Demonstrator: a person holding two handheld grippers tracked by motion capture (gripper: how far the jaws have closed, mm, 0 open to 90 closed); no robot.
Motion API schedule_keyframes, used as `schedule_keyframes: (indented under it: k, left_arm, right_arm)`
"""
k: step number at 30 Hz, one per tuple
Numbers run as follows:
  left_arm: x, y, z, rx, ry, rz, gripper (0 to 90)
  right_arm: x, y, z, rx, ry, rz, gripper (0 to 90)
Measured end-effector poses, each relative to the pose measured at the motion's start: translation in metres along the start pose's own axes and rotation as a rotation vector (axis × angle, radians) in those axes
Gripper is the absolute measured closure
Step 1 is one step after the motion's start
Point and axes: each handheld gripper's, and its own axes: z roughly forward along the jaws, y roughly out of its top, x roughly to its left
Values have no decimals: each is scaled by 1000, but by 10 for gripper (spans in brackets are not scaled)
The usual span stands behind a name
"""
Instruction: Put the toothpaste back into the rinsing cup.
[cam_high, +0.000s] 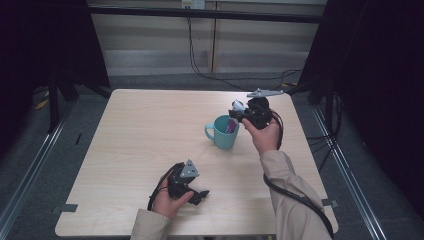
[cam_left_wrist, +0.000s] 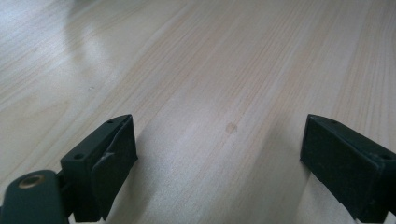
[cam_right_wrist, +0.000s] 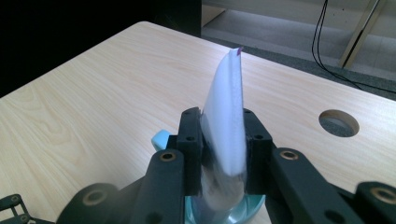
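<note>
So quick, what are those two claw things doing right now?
Left gripper: open, holding nothing, low over the table.
Right gripper: shut on a thin white packet, above the teal mug.

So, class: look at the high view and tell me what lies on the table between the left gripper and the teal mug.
Nothing: between the left gripper and the teal mug, the high view shows bare wooden table.

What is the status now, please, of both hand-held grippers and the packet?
Left hand-held gripper open, resting on table. Right hand-held gripper shut on white packet, above teal mug. Nothing in the way.
</note>
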Motion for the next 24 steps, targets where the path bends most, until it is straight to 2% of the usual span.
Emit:
schedule_keyframes:
  k: [18, 24]
  left_arm:
    - [0, 0, 0, 0, 1, 0, 103]
    - [0, 0, 0, -1, 2, -1, 103]
  right_arm:
    - [-2, -4, -4, -17, 15, 21, 714]
    - [-3, -4, -6, -17, 10, 12, 698]
